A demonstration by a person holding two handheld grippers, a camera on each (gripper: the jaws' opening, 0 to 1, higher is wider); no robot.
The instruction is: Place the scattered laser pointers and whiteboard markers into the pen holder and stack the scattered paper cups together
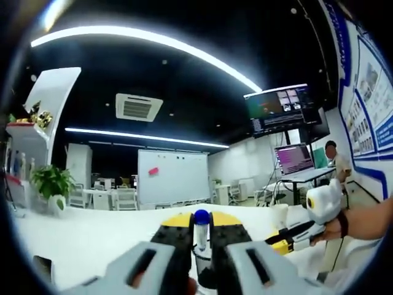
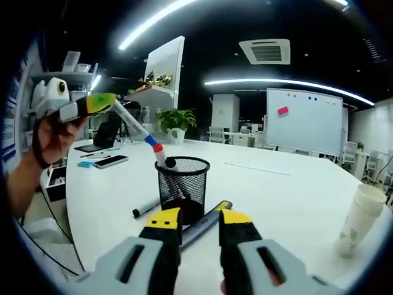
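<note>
Pen holder [image 2: 182,187] mid-table, paper cup [image 2: 360,218] far right.

Black wire-mesh pen holder [image 2: 182,187] on glossy white table [image 2: 282,196].

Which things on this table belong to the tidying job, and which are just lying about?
Job: mesh pen holder; blue-capped marker in the left gripper; red-capped marker in the holder; black marker; laser pointer; paper cups.

Lying about: phone; potted plant; laptop.
</note>
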